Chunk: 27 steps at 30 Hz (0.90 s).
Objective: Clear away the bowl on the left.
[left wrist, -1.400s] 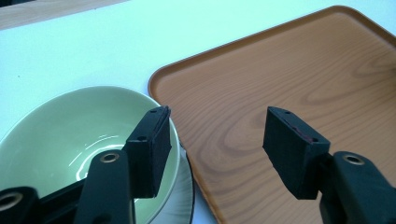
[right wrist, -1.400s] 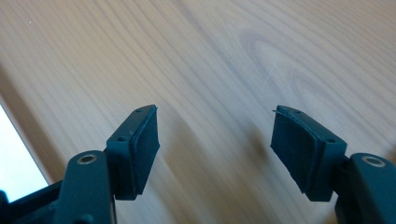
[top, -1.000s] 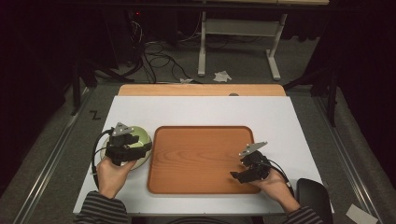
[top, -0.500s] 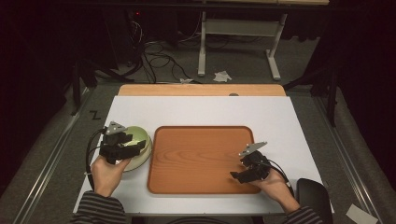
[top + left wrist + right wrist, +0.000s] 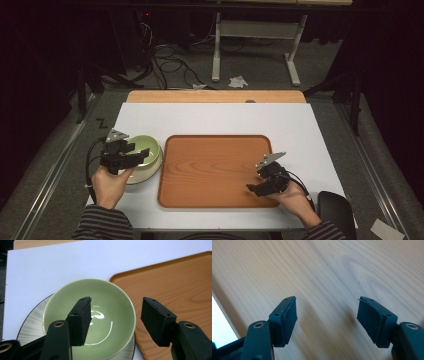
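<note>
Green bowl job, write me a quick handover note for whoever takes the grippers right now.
Left gripper: open, jaws straddling the right side of the green bowl's rim, nothing gripped.
Right gripper: open, holding nothing, above the wooden tray near its right front corner.
Bowl sits on a grey plate on the white table, just left of the tray.
Done: left gripper lined up on the bowl.
Left: probably close on the rim and lift the bowl, likely onto the tray.

White table (image 5: 215, 120) with wooden tray (image 5: 215, 170) and bowl-bearing plate (image 5: 30, 322).
</note>
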### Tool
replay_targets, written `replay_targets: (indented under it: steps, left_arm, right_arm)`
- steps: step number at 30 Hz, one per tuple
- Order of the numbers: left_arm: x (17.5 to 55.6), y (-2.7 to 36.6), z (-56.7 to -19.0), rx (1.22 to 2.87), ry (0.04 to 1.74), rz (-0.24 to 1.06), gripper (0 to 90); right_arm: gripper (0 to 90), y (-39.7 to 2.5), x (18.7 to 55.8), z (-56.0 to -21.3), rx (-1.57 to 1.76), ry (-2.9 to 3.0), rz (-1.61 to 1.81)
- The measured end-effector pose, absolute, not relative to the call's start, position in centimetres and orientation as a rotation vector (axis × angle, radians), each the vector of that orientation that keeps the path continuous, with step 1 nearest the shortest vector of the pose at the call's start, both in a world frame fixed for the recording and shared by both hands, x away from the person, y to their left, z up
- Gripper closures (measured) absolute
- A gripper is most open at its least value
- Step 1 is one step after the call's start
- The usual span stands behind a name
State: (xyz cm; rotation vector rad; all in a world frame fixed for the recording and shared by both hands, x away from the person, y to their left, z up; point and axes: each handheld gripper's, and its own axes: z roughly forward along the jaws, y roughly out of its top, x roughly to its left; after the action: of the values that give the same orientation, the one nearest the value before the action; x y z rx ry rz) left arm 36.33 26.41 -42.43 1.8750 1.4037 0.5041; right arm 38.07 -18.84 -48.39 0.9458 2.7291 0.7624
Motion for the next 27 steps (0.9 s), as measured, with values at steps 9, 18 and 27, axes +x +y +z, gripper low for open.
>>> replay_targets:
  steps: [9,18,27]
  left_arm:
    - [36.6,27.9,-42.6,1.838,1.467,0.514,41.4]
    - [36.8,29.6,-42.9,1.795,1.53,0.527,41.1]
    - [37.1,31.0,-43.7,1.767,1.599,0.505,41.0]
  right_arm:
    - [33.7,-18.8,38.1,-48.4,0.945,2.731,0.759]
    - [33.7,-18.8,38.1,-48.4,0.95,2.73,0.759]
    - [33.7,-18.8,38.1,-48.4,0.948,2.733,0.757]
